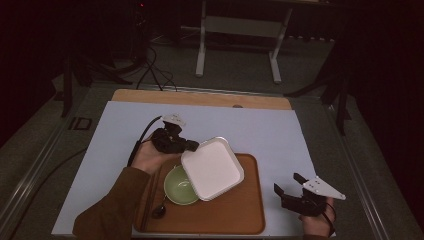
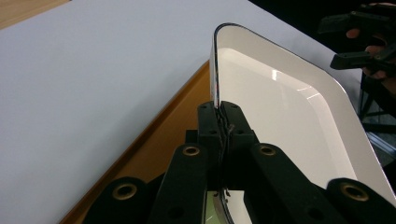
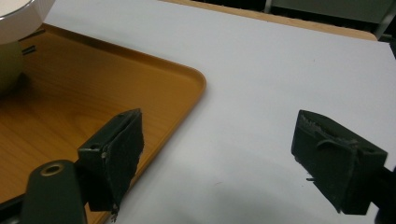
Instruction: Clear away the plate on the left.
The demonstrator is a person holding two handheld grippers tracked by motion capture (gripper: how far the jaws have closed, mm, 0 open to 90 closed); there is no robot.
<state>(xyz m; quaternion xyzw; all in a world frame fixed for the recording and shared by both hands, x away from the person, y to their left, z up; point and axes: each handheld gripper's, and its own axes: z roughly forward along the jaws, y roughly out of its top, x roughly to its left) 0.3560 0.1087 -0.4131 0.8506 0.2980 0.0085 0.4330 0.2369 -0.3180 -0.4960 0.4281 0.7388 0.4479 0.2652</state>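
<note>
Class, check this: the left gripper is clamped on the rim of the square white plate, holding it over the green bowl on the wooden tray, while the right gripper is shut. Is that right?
Not quite. The right gripper is open: the right gripper view shows its jaws wide apart over the pale table cover. The rest stands: the left gripper clamps the square white plate over the green bowl on the wooden tray.

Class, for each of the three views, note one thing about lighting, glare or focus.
High view: dim, the room beyond the table nearly black. Left gripper view: a glare streak on the white square plate, and the left gripper clamping its rim looks soft. Right gripper view: evenly lit, with the open right gripper slightly blurred over the wooden tray.
</note>
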